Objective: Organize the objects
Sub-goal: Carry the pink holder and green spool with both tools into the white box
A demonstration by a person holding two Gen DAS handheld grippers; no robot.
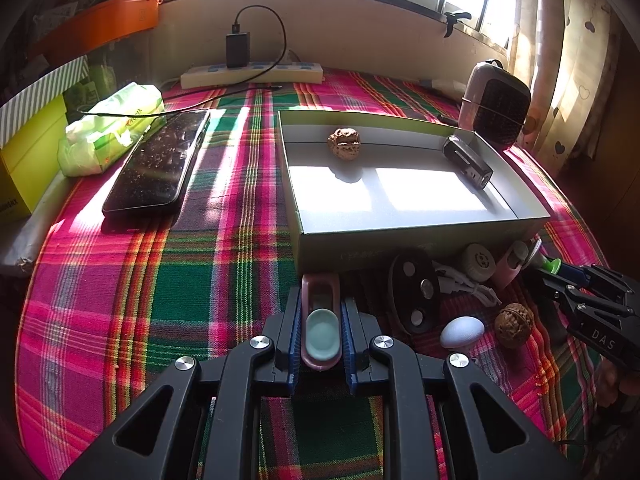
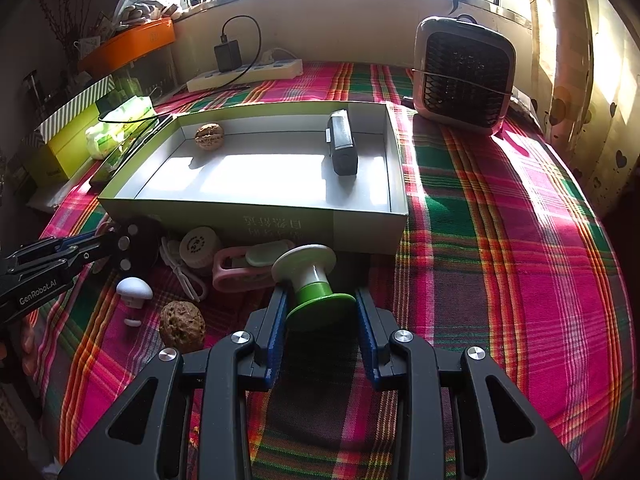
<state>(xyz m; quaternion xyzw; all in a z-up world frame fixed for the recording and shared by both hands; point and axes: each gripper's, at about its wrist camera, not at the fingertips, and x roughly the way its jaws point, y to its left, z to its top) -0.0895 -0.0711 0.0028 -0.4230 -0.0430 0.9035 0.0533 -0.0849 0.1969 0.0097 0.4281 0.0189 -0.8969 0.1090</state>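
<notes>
Trouble is likeliest at the box wall: you hold something in each gripper, and the near wall of the open box (image 2: pixel 360 228) stands just past both loads, so a low carry could catch its rim and twist either piece out of the pads. The green-and-white spool (image 2: pixel 316 280) is the weaker hold. Your right gripper (image 2: pixel 322 316) pinches only its green flange, with the white end sticking out toward the box, and a bump there would lever it loose. It sits at lower centre of the right wrist view, between jaws partly open and pressing on the flange edges.

Your left gripper (image 1: pixel 322 332) is nearly closed on the narrow pink case (image 1: pixel 320 320), which lies lengthwise between the pads at lower centre of the left wrist view, its far end poking out toward the box. Being smooth, it may slide if you tip it steeply.

Inside the box lie a walnut (image 2: pixel 209 135) at upper left and a dark oblong device (image 2: pixel 341 148) toward the right. Watch the clutter between your grippers, too: the second walnut (image 2: pixel 182 326) could roll away if nudged.
</notes>
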